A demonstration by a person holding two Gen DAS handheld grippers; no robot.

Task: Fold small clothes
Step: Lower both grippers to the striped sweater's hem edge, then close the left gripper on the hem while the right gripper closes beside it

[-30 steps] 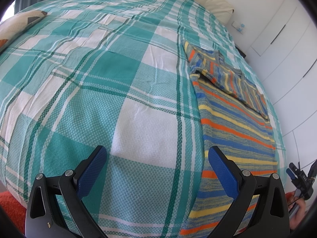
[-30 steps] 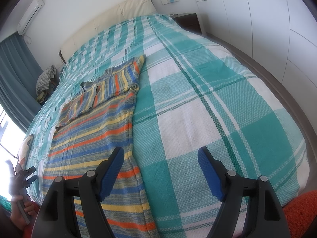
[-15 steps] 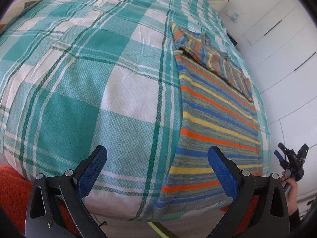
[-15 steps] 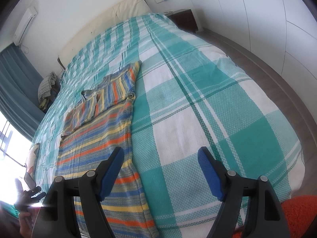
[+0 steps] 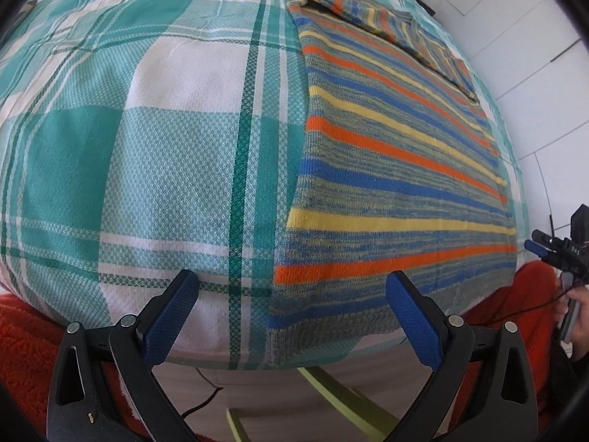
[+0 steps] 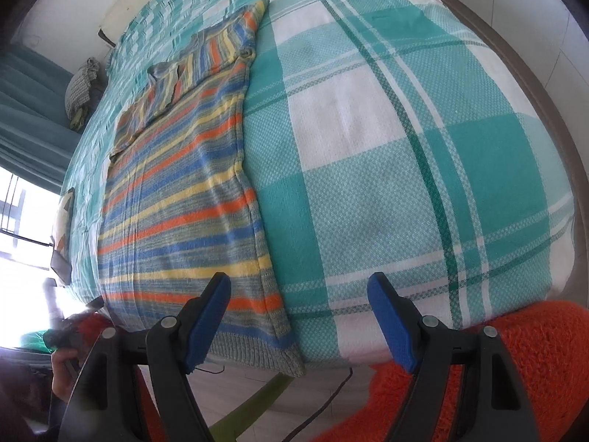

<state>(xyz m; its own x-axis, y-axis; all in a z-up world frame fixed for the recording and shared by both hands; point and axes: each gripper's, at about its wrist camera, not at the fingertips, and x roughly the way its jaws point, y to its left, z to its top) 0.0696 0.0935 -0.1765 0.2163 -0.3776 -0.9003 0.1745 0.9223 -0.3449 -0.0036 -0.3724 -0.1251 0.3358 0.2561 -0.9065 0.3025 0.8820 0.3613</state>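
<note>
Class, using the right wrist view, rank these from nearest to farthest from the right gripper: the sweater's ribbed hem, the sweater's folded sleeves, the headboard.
1. Ribbed hem: just past the right gripper, at the bed's near edge.
2. Folded sleeves: farther up the bed, across the sweater's top.
3. Headboard: farthest, against the wall.
</note>
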